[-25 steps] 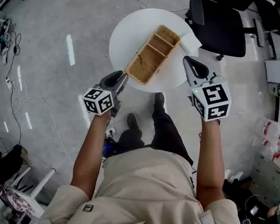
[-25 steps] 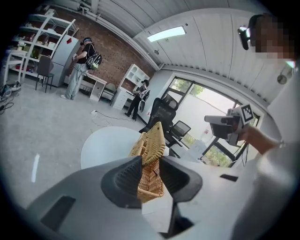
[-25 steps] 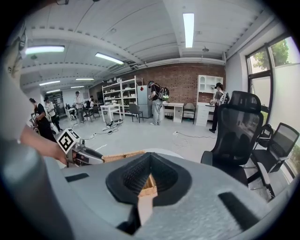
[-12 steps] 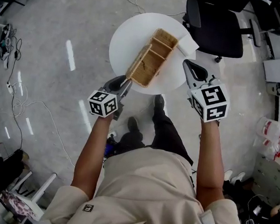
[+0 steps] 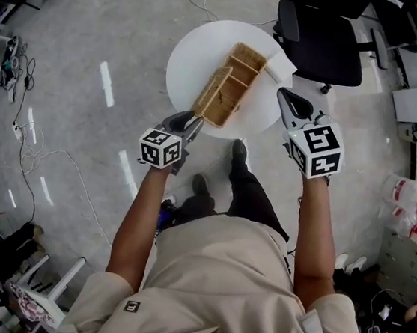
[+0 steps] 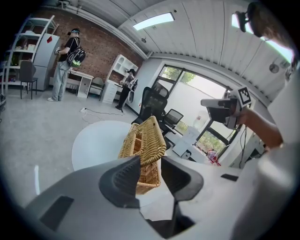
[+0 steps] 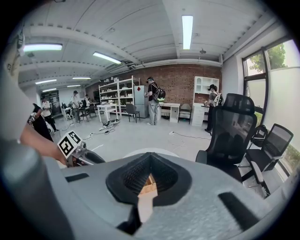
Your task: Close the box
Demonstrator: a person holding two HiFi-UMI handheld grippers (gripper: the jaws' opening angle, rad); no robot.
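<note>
1. Holding my left gripper (image 5: 189, 124) at the near rim of the table, I have its jaws parted. They have just been opening, and neither pad presses on anything.
2. Between those jaws, in the left gripper view, shows the near end of the wicker box (image 6: 143, 161). Its woven lid (image 6: 150, 136) is tilted up, just ahead of the tips and nearest the left-hand pad.
3. From the head view the wicker box (image 5: 233, 86) is long, divided into compartments, and lies slantwise across the round white table (image 5: 189, 50). The lid (image 5: 210, 93) stands raised along its left long side — not yet down.
4. My right gripper (image 5: 286, 98) is clenched on nothing and hovers by the table's right edge, apart from the box. Only a sliver of wicker shows in the narrow slit between its closed pads (image 7: 149, 176).
5. Under the table lies a grey concrete floor (image 5: 97, 28).
6. Beyond the table stands a black mesh office chair (image 7: 234, 126). Farther back are a brick wall (image 7: 178, 79), white shelving (image 7: 117, 93), large windows, and several people standing.
</note>
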